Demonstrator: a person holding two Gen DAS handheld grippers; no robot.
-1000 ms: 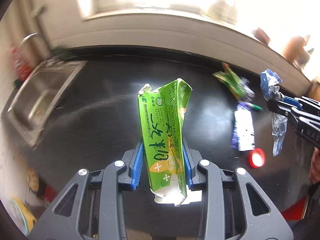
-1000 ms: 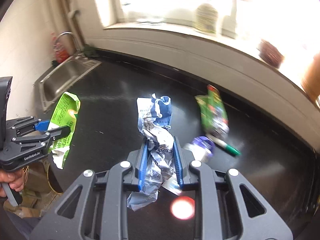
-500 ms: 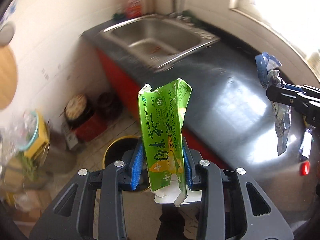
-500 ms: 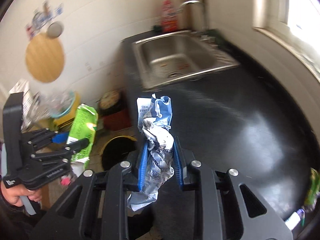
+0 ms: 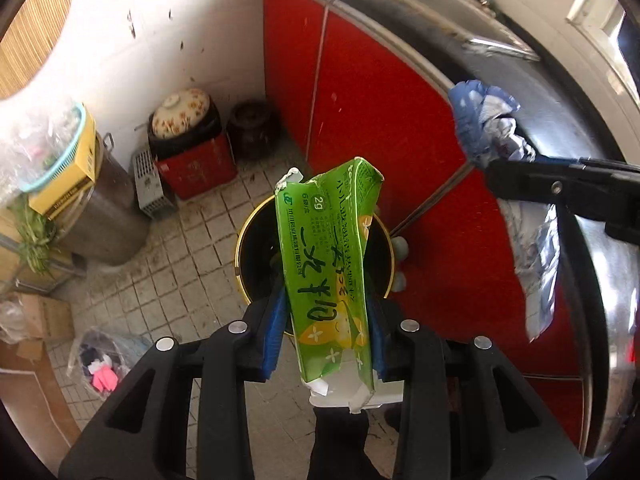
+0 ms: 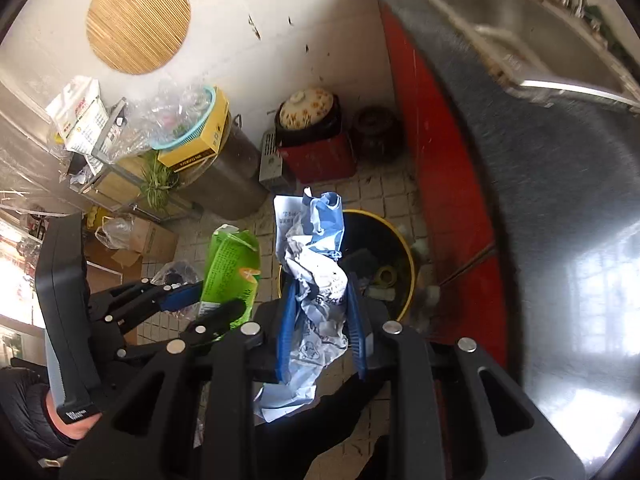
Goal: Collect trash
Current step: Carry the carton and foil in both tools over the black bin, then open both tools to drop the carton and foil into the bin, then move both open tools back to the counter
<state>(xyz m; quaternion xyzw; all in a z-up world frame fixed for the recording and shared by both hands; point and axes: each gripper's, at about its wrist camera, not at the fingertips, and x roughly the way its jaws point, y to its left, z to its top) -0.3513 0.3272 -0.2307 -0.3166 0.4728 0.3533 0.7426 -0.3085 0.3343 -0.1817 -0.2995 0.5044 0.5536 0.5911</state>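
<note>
Left gripper [image 5: 326,334]: jaws clamped on a flattened green plastic snack packet [image 5: 330,256], which stands upright between the blue pads, above the bin's mouth in the left wrist view.
Bin: round black waste bin with a yellow rim [image 6: 406,248] on the tiled floor, just beside the red cabinet front [image 5: 372,92]; it holds pale scraps and a roll-like piece, the rest too dark to tell.
Right gripper [image 6: 320,334]: jaws pinched on a crumpled blue-and-white foil wrapper [image 6: 316,264], also lined up over the bin.
Risk, left: the tall, light packet may flutter and land on the tiles outside the rim if let go off-centre.
Risk, right: the crumpled wrapper may snag on a pad and cling when the jaws part.
Risk, both: the grippers hang close together and could knock each other.
</note>
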